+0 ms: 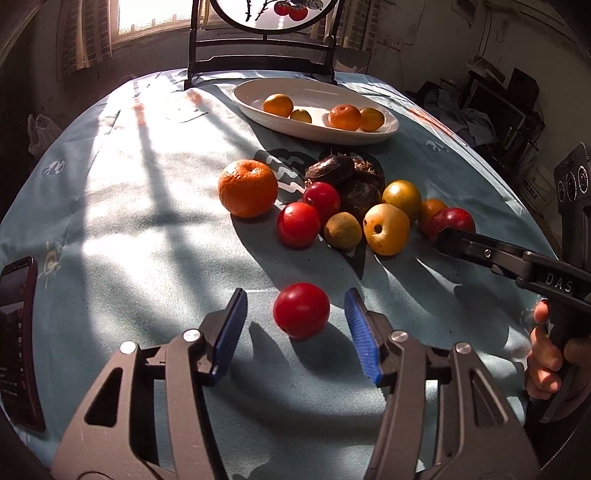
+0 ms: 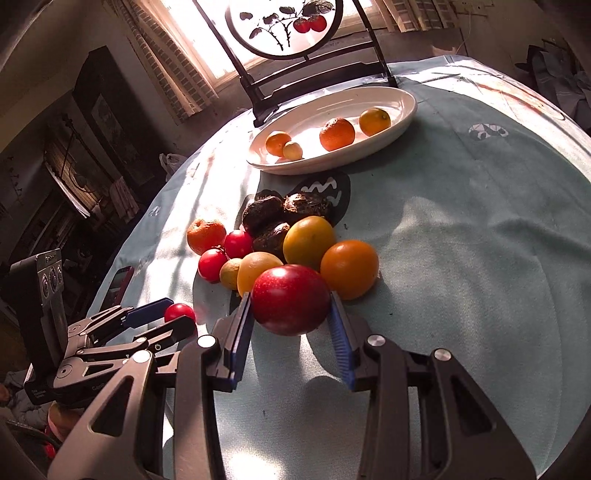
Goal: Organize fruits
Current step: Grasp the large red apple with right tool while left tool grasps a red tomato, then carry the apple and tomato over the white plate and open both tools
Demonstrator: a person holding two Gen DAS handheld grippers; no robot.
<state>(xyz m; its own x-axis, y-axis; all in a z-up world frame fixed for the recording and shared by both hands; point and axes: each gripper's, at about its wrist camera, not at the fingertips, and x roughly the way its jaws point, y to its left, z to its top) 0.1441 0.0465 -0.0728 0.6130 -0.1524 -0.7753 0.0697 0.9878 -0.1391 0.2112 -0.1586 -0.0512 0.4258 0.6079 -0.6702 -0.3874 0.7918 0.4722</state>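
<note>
A glossy dark-red round plum (image 2: pixel 290 300) sits on the matte pale-blue tablecloth (image 2: pixel 461 258) at the near edge of the fruit pile, both ribbed blue pads of the right gripper (image 2: pixel 291 314) against its sides. The left gripper (image 1: pixel 295 314) is spread wide around a smooth small red tomato (image 1: pixel 301 310), pads clear of it. Farther back, a shiny white oval ceramic dish (image 2: pixel 404 110) holds four orange and yellow fruits.

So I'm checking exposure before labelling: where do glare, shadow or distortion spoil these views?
Left wrist view: window blown out, hard shadow bands across the tablecloth, edges bent by fisheye. Right wrist view: glare inside the white dish, dark room at left, plum sharp.
</note>
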